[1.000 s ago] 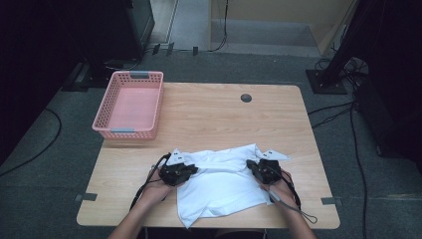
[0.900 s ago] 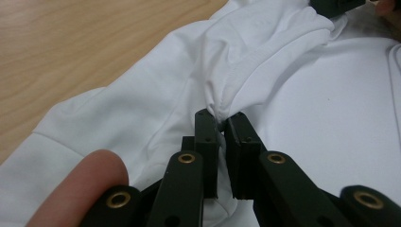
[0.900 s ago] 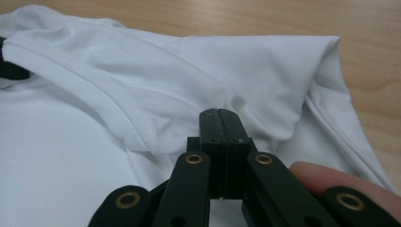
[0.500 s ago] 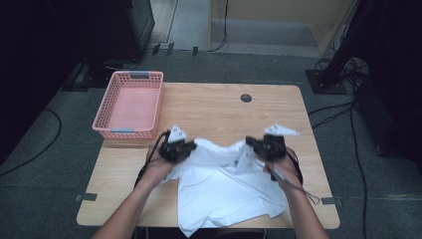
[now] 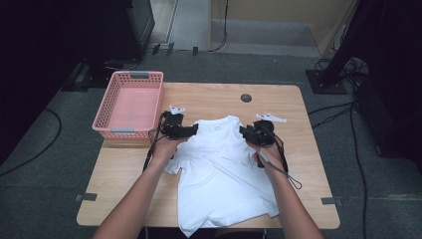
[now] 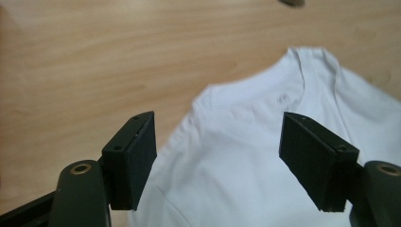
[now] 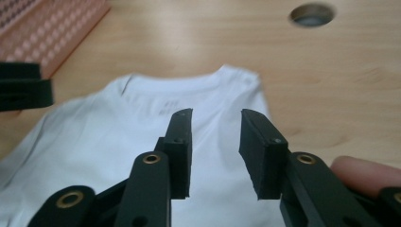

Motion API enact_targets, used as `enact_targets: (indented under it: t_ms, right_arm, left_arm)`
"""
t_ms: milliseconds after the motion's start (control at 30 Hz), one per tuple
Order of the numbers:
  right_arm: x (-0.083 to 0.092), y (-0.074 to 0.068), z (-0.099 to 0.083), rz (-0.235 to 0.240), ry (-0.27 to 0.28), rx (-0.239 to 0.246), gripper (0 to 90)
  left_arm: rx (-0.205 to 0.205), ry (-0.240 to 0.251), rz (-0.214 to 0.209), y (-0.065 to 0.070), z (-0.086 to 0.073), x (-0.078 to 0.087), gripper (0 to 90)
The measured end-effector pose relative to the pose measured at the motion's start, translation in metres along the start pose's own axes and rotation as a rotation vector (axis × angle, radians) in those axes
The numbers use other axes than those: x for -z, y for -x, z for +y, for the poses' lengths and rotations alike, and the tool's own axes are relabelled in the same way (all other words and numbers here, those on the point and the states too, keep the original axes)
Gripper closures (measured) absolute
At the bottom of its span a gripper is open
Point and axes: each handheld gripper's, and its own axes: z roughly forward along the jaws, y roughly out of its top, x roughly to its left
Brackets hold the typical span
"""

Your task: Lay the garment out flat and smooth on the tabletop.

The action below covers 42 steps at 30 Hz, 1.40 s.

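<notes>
Pink basket (image 5: 130,104) holds nothing; both hand-held grippers gape empty over the white T-shirt (image 5: 224,169).

Both forearms reach in from the near edge. Left tool (image 5: 191,131): jaws wide apart, holding nothing. Right tool (image 5: 245,132): jaws parted by a narrower gap (a fingertip beside it), holding nothing.
</notes>
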Motion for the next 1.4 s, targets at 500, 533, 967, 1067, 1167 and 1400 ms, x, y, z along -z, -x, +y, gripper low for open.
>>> enact_targets:
  t_ms: [500,533,967,1067,1167,1400]
  right_arm:
    - [-0.028,-0.053,-0.059,0.044,-0.182,0.325,67.9]
    - [-0.029,-0.054,-0.061,0.03,-0.177,0.345,71.0]
    - [0.01,0.011,-0.034,0.044,-0.067,0.116,89.1]
    - [0.023,0.035,-0.029,0.006,-0.048,0.06,89.7]
    - [0.031,0.048,-0.025,-0.046,-0.029,0.057,89.7]
    - [0.032,0.095,-0.015,-0.211,-0.037,-0.067,89.6]
  left_arm:
    - [-0.048,-0.061,0.054,0.01,-0.031,-0.03,28.1]
    - [-0.061,-0.053,0.061,0.01,-0.032,-0.03,28.1]
    - [-0.075,-0.036,0.077,0.005,-0.034,-0.031,28.2]
    - [-0.073,-0.036,0.08,0.003,-0.033,-0.032,28.2]
    - [-0.082,-0.04,0.083,0.002,-0.032,-0.032,28.1]
    - [-0.084,-0.031,0.057,-0.002,-0.03,-0.034,28.0]
